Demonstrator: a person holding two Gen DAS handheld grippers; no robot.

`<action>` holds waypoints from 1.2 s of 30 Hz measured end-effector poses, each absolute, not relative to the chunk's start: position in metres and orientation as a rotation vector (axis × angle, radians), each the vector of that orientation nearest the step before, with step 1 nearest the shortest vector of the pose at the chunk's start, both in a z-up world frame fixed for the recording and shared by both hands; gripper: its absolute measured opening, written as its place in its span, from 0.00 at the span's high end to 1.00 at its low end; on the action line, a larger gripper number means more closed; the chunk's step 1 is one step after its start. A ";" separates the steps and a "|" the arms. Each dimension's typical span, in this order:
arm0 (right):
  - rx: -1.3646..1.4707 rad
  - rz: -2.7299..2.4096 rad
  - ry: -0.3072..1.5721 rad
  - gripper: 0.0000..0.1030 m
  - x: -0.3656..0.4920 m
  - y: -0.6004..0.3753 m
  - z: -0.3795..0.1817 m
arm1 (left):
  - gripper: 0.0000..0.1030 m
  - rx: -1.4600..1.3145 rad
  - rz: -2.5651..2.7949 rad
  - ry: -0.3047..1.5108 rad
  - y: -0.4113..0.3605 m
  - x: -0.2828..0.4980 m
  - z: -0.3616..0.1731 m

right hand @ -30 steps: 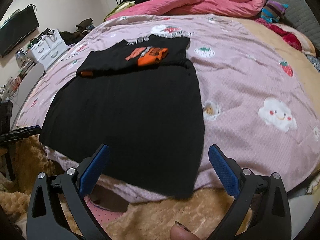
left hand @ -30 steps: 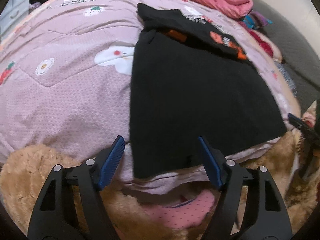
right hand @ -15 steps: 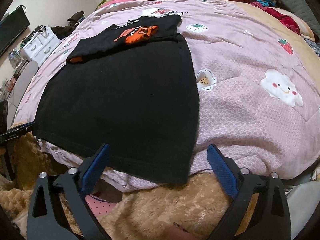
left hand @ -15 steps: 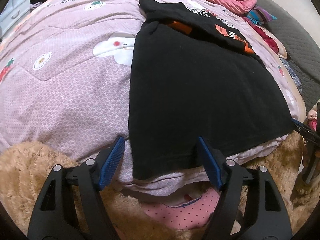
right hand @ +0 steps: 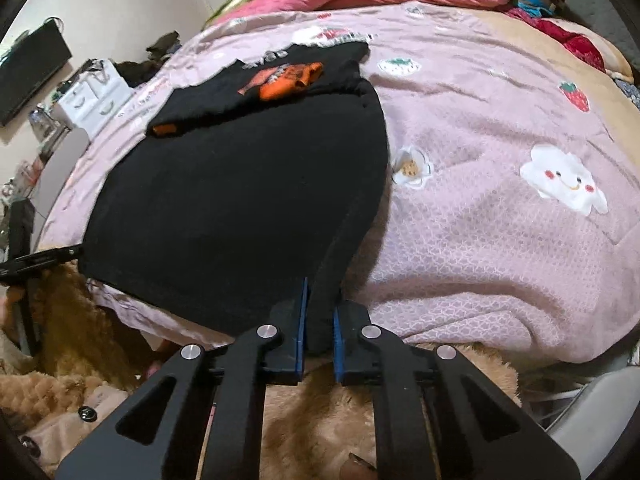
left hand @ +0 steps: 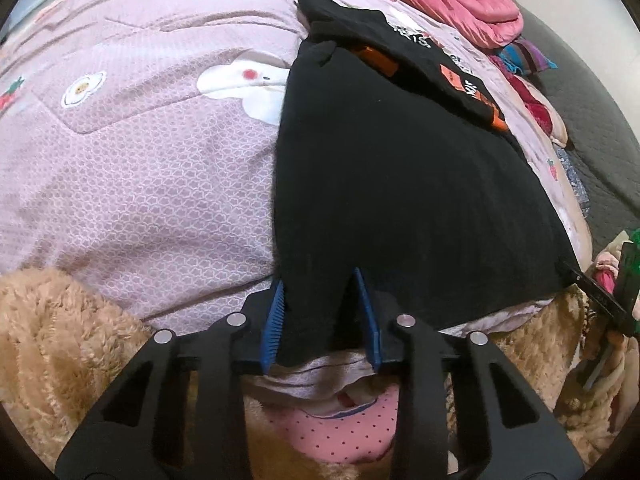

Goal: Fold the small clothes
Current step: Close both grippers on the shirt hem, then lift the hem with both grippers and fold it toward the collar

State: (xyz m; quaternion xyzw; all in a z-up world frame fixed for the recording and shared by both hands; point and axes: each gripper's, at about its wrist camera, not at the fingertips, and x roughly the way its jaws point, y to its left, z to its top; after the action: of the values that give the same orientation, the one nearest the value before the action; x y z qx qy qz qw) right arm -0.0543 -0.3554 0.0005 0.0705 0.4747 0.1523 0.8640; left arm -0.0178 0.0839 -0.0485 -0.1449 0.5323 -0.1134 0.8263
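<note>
Both grippers, open 1 second ago, now clamp the near hem corners of the black T-shirt point(left hand: 400, 184) lying flat on the pink quilt point(left hand: 160, 184), left gripper point(left hand: 320, 320), right gripper point(right hand: 318, 328); grasp step done, next likely lifting evenly toward the collar.

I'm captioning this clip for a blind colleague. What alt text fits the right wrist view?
The right gripper pinches the near corner of a black T-shirt, its blue-padded jaws closed on the hem. The shirt lies flat on a pink quilt printed with clouds and strawberries, its far end folded over to show an orange graphic. A tan fleece blanket lies below.
</note>
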 end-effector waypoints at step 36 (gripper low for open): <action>0.349 0.354 0.654 0.92 -0.024 -0.387 0.085 | 0.98 -0.345 -0.296 0.830 0.095 -0.007 0.037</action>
State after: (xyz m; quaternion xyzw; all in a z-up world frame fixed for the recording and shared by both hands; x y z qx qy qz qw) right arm -0.0236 -0.3869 0.0855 0.1697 0.3178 0.1722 0.9168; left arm -0.0066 0.0947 0.0368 -0.1660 0.3995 -0.1427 0.8902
